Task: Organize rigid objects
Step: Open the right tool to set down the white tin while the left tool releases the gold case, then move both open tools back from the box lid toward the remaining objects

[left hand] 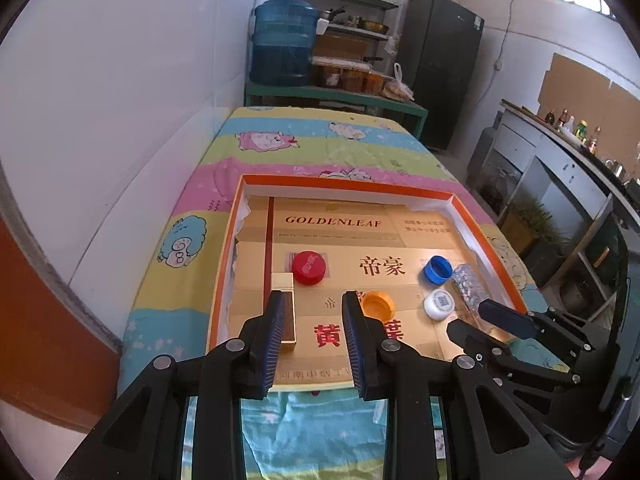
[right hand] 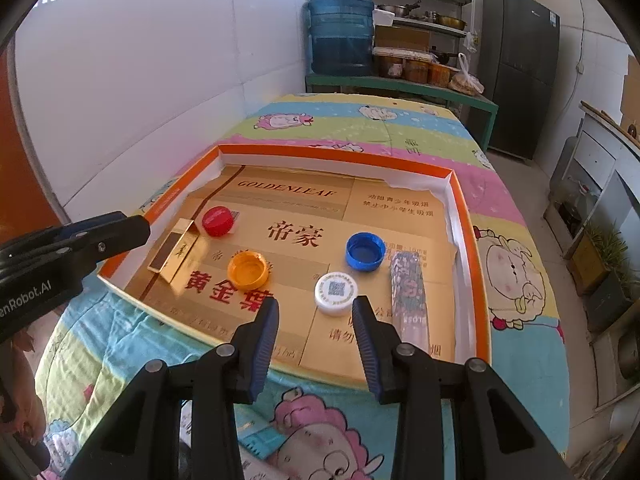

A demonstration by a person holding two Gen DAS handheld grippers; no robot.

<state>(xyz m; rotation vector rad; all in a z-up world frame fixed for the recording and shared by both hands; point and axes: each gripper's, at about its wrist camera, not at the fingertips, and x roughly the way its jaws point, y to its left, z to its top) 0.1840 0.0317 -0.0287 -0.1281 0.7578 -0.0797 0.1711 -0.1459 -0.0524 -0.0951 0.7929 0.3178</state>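
An orange-rimmed shallow box (left hand: 348, 182) (right hand: 332, 151) with a gold floor lies on the cartoon bedspread. In it lie a red cap (left hand: 308, 267) (right hand: 217, 221), an orange cap (left hand: 378, 305) (right hand: 247, 269), a blue cap (left hand: 438, 269) (right hand: 365, 251), a white cap (left hand: 439, 305) (right hand: 335, 288), a gold lighter box (left hand: 286, 312) (right hand: 173, 251) and a patterned clear tube (left hand: 468, 286) (right hand: 409, 292). My left gripper (left hand: 314, 300) is open and empty, between the gold box and the orange cap. My right gripper (right hand: 316, 306) is open and empty, just before the white cap.
The bed runs along a white wall (left hand: 120, 120). Beyond its far end stand a green bench (left hand: 336, 96) with a blue water jug (left hand: 282, 44) and jars, shelves and a dark fridge (left hand: 440, 68). A counter with bottles (left hand: 572, 128) lines the right side.
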